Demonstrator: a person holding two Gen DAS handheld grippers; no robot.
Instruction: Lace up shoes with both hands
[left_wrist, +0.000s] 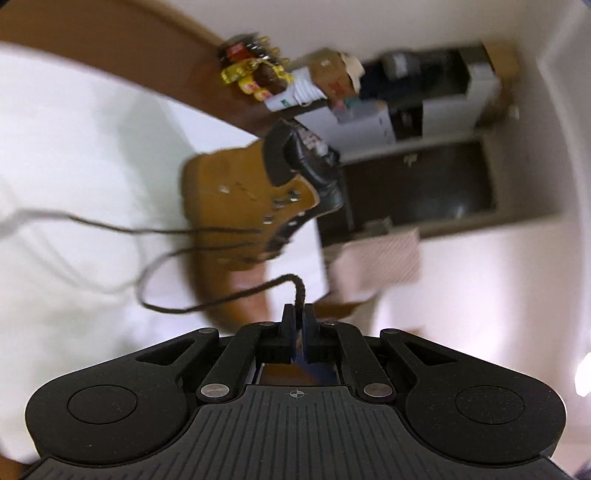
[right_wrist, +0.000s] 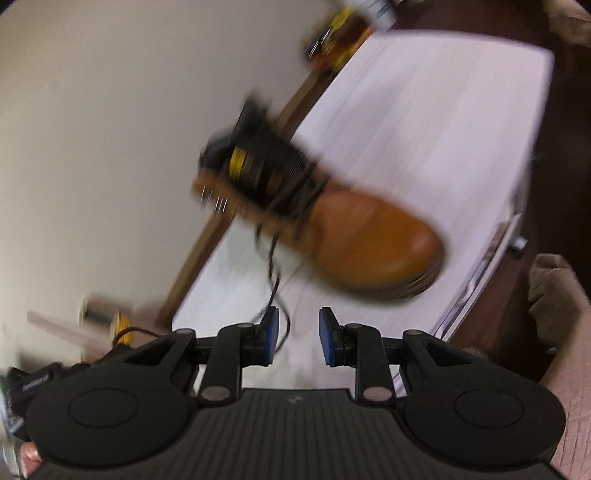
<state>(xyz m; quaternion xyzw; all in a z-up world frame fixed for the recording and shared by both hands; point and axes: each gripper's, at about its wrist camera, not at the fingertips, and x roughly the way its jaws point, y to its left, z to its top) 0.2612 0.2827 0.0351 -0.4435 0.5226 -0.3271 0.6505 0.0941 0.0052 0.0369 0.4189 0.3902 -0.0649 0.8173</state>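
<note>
1. Your left gripper (left_wrist: 298, 314) is clamped on the end of the dark lace (left_wrist: 221, 301); the lace leaves the fingers upward, then loops loosely over the white sheet (left_wrist: 74, 147) toward the boot (left_wrist: 240, 192).
2. Your right gripper (right_wrist: 298, 332) has its fingers apart and holds nothing; a strand of lace (right_wrist: 275, 284) runs just beside its left blue pad (right_wrist: 271, 330).
3. The tan boot sits on the white sheet ahead of both grippers, its tongue open and its metal eyelets (left_wrist: 280, 206) facing the left gripper. Which eyelets are already threaded is too blurred to tell.
4. I judge the step in hand to be working the held end at the eyelets:
   - keep the pinch close to the tip so the end stays stiff;
   - take up the slack loop so it cannot snag;
   - steady the boot with the free gripper so pulling does not drag it.
</note>
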